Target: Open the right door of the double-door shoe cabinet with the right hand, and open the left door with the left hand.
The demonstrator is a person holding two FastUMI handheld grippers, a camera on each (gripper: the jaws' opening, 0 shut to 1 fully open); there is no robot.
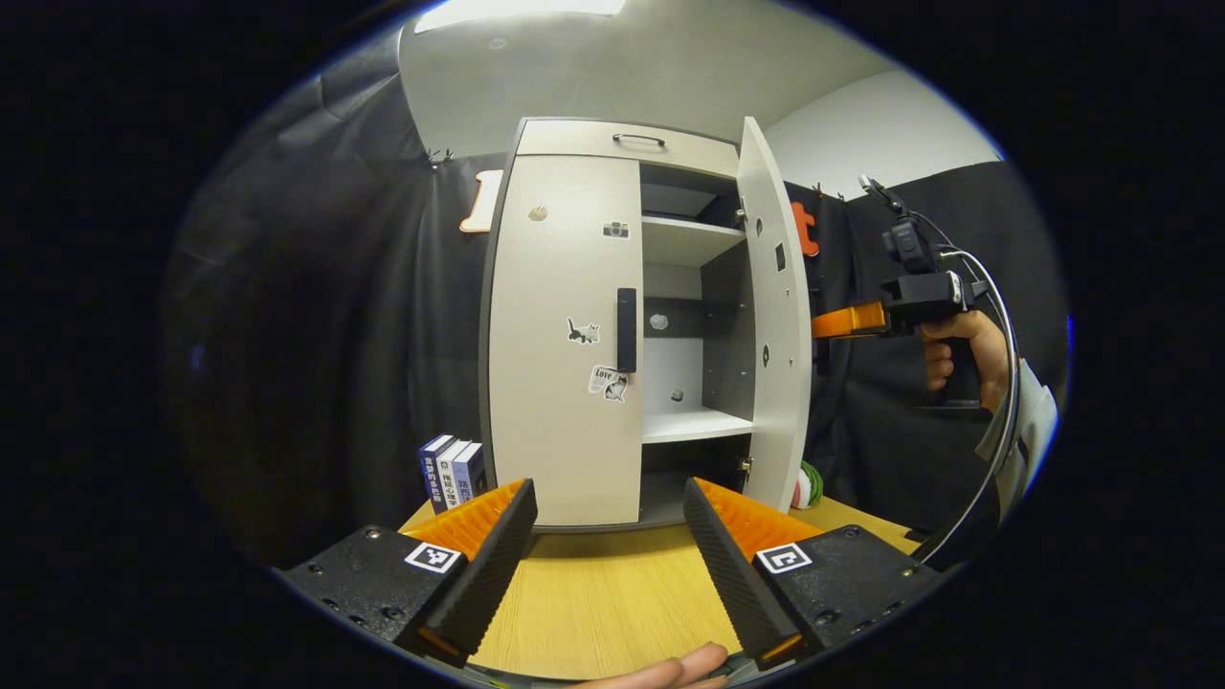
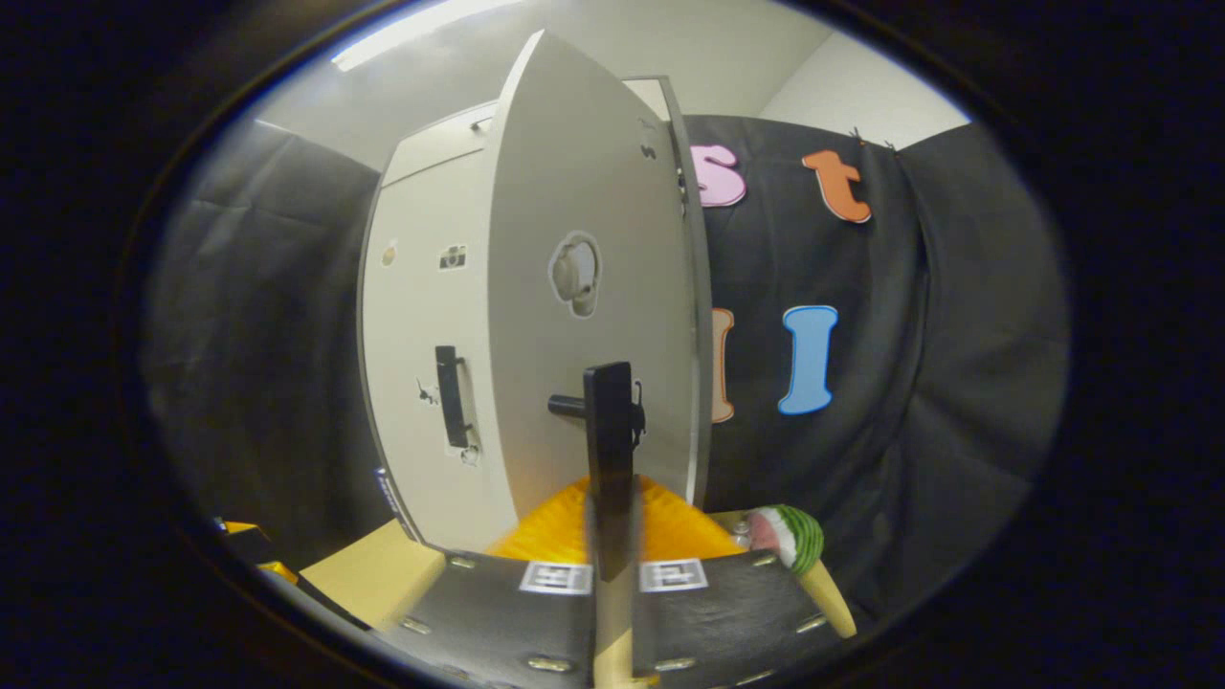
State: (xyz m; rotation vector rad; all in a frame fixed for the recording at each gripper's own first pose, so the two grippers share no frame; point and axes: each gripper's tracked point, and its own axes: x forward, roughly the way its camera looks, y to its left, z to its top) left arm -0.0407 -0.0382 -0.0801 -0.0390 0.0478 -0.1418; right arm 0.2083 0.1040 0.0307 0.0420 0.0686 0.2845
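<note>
the right gripper (image 2: 611,536) has its jaws clenched on the right door's handle (image 2: 609,431) so the right door (image 1: 775,316) swings wide, while the left gripper (image 1: 608,536), jaws released, faces the closed left door (image 1: 560,335) on the tabletop (image 1: 612,593).

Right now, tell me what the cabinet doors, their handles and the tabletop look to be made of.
Right door, left door: likely laminated board, matte pale grey, with drilled holes on the right door's inner face. Left handle, right handle: black bars with a dull sheen, plastic or coated metal; can't tell which. The shut right gripper holds the right handle. Table: light wood-grain surface, possibly veneer.
</note>
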